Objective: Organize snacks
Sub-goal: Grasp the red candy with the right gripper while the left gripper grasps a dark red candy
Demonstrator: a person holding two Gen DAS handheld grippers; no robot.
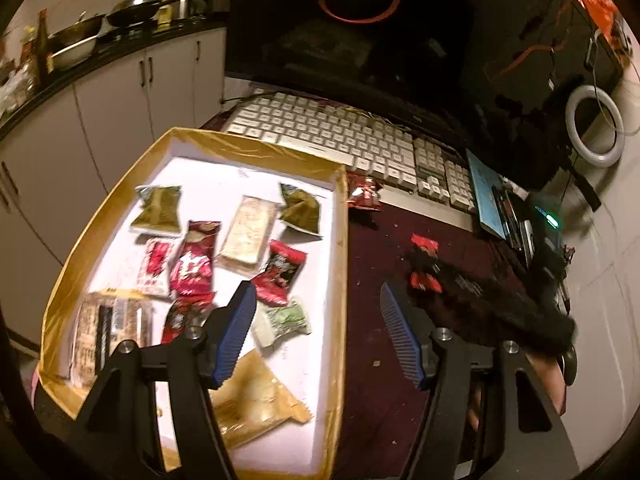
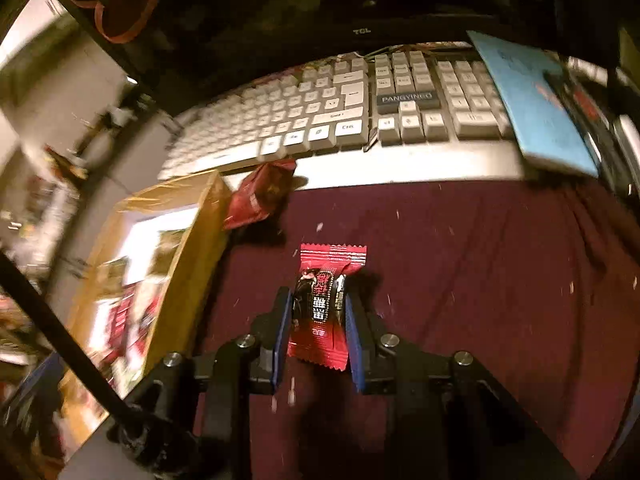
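Over maroon tabletop | right tongs clenched on red-and-black foil snack packet | left tongs released above gold-rimmed white cardboard tray of snacks

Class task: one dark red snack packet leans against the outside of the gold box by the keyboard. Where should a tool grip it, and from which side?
Grip the dark red packet across its raised upper end, nearest the keyboard. Come from the open maroon cloth side, since the gold box wall blocks its other side and it stands tilted, not flat.
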